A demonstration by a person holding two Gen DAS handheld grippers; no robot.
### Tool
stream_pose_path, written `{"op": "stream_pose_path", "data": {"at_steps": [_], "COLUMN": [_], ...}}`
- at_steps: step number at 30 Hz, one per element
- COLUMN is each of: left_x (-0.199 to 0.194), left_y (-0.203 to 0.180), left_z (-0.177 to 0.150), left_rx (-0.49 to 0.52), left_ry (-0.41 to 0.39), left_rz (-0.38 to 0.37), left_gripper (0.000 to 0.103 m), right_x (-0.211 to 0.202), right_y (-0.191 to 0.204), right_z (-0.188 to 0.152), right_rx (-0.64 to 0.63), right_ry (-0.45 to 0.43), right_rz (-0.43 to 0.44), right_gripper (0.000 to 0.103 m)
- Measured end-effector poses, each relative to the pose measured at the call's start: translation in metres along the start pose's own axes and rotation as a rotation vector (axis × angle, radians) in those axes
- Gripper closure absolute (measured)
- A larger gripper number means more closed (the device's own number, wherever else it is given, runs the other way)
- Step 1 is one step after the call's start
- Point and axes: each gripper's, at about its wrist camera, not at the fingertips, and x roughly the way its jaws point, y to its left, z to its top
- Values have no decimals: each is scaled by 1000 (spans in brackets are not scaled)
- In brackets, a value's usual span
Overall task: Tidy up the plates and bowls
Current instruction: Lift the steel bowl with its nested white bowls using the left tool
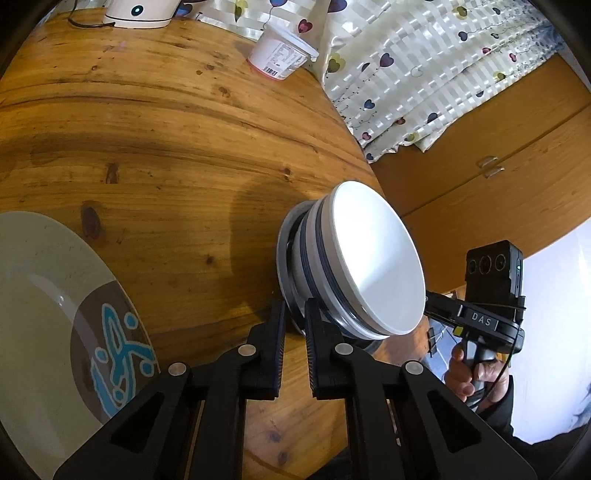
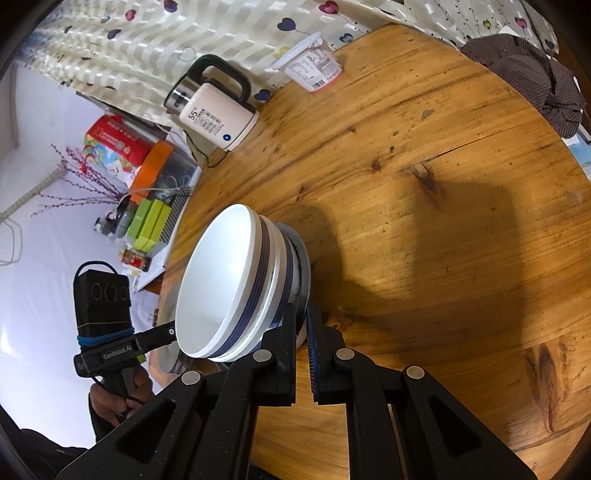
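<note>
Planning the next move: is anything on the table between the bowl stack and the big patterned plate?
Nothing visible: in the left wrist view only bare wooden table lies between the bowl stack and the patterned plate. The yogurt tub stands far off.

In the left wrist view, stacked bowls [image 1: 369, 258] sit right of centre on the table [image 1: 166, 147], a plate [image 1: 48, 314] lower left, a tub [image 1: 280, 51] and kettle [image 1: 140, 13] along the top.

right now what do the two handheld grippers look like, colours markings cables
Both are black plastic linkages with silver round pivot pins; the fingers carry blue ribbed pads. The right gripper has "DAS" on its body, a yellow tab and a thin cable. The left gripper reads "GenRobot.AI", with a blue band round its camera box. Sleeves are dark.
</note>
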Motion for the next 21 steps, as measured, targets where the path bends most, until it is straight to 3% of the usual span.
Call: {"op": "stream_pose_path", "data": {"at_steps": [14, 21], "left_x": [-1, 0], "left_y": [3, 9], "left_z": [-2, 1], "left_rx": [-7, -48], "left_ry": [-14, -2], "left_rz": [-27, -57], "left_gripper": [94, 94], "right_x": [-1, 0], "right_y": [0, -8], "right_z": [0, 5], "right_rx": [-4, 7], "right_ry": [1, 31], "right_rz": [7, 54], "right_gripper": [96, 94]}}
